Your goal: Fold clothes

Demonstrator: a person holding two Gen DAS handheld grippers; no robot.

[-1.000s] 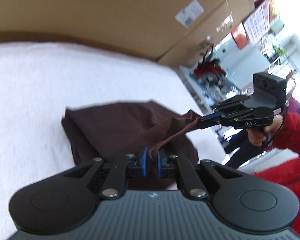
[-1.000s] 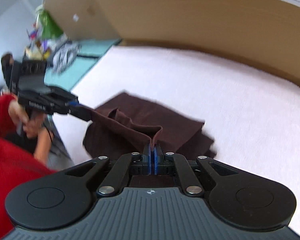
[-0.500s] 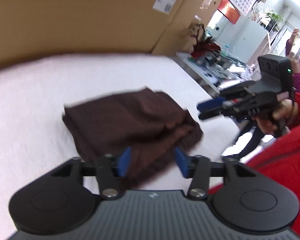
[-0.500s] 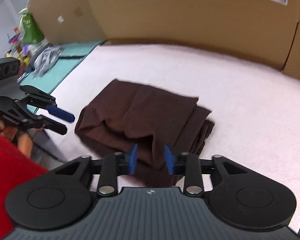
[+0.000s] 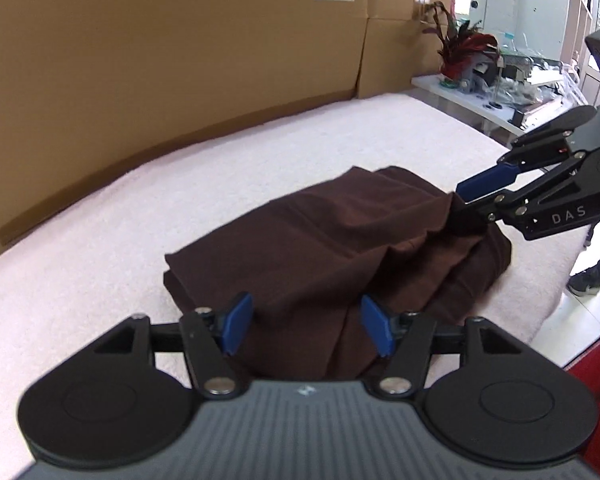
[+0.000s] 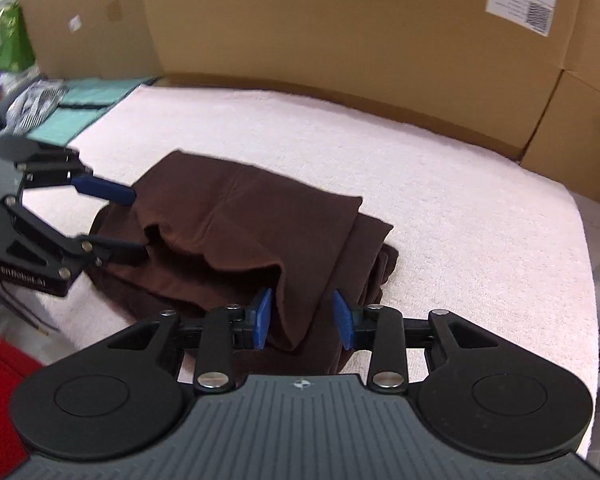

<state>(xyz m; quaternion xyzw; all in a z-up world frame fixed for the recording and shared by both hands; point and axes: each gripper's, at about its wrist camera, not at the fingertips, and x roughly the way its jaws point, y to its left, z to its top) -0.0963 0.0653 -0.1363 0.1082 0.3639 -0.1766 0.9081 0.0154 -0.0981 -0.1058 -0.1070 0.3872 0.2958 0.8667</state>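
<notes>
Dark brown folded cloth garment [image 5: 332,248] lies in a loose heap on white fluffy towel-covered surface [image 5: 80,248], w/ brown cardboard wall [image 5: 160,60] behind. Left tongs [image 5: 306,326] & right tongs [image 6: 303,317] both spread wide, straddling garment's near edges, gripping nothing.

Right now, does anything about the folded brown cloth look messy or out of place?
Yes. The brown cloth lies folded on the white towel surface, but its near edge is rumpled and bunched rather than flat, with layers misaligned. Both the left gripper and right gripper are open around that edge. Nothing looks spilled or damaged.
</notes>
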